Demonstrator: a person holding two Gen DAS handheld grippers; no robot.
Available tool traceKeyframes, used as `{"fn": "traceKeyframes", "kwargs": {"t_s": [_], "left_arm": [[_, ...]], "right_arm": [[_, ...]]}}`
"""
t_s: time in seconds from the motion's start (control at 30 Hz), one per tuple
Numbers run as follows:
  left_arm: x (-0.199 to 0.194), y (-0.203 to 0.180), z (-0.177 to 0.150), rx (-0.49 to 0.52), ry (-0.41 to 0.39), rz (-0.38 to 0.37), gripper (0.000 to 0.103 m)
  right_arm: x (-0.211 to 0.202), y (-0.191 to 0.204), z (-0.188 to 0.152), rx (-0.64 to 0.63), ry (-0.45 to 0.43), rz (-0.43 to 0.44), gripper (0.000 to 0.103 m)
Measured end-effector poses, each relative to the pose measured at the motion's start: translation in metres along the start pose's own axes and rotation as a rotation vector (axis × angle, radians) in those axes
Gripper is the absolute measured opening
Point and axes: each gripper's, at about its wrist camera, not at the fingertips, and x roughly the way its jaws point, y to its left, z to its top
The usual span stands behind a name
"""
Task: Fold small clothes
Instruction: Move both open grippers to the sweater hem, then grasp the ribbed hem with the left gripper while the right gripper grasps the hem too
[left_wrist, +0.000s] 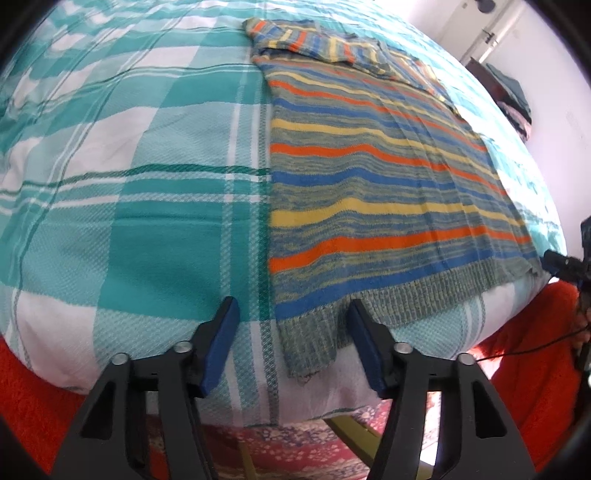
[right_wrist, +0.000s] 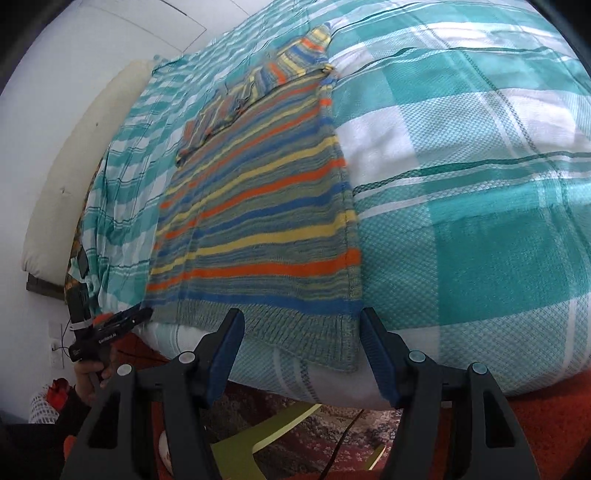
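Left wrist view
Step in hand: the near hem corners of the striped sweater (left_wrist: 369, 177) are being addressed for a fold away from the edge of the checked bedspread (left_wrist: 129, 229), as judged from the pose.
Left gripper (left_wrist: 291, 314): spread, nothing pinched; the ribbed corner of the hem (left_wrist: 314, 339) lies between the jaws, nearer the right-hand pad, and no pad is seen pressing on it.
How to do it well: the jaws are best lowered over the ribbing so that both knit layers are caught but not the bedspread beneath; the pinch is best taken close to the corner so the edge lifts straight.
Sweater relative to the claw: spread flat ahead and to the right, its sleeve (left_wrist: 314, 40) folded across the far end.

Right wrist view
Right gripper (right_wrist: 301, 325): spread, nothing pinched; the other hem corner (right_wrist: 343, 343) sits between the jaws, close to the right-hand pad, possibly brushing it, though blur makes this uncertain.
How to do it well: both corners are best gripped at a matching depth and raised together, so the stripes stay aligned.
Sweater relative to the claw: stretched ahead and slightly left, hem nearest.
Left gripper as seen here (right_wrist: 136, 315): low at the far left, at the opposite corner.
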Motion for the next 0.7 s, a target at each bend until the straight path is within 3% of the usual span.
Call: {"fn": "traceKeyframes", "kwargs": {"t_s": [0.13,0.23,0.33,0.47,0.53,0.6,0.63,0.67,0.7], "left_arm": [[-0.005,0.014,-0.001,-0.076,0.002,-0.063,0.045],[-0.002,0.019,0.000,-0.099,0.011,-0.076,0.045],[0.003,0.012,0.000,-0.069,0.021,-0.061,0.051],[0.002,0.003,-0.001,-0.027,0.017,-0.044,0.050],[0.001,0.001,-0.002,-0.019,0.025,-0.044,0.031],[0.000,0.001,-0.003,-0.023,0.033,-0.040,0.025],[0.000,0.001,-0.004,-0.024,0.036,-0.043,0.017],[-0.001,0.001,-0.004,-0.024,0.041,-0.048,0.007],[-0.001,0.000,-0.004,-0.024,0.043,-0.053,0.007]], "right_arm": [[-0.003,-0.007,-0.001,0.049,-0.009,0.040,0.065],[-0.003,-0.013,0.002,0.086,-0.008,0.060,0.065],[0.000,-0.020,0.003,0.119,0.013,0.073,0.065],[0.005,-0.021,0.005,0.120,0.049,0.072,0.062],[0.006,-0.017,0.006,0.095,0.069,0.067,0.053],[0.009,-0.016,0.005,0.086,0.093,0.043,0.047],[0.010,-0.016,0.005,0.089,0.096,0.037,0.045],[0.010,-0.017,0.006,0.090,0.097,0.028,0.039],[0.011,-0.017,0.006,0.087,0.101,0.008,0.025]]}}
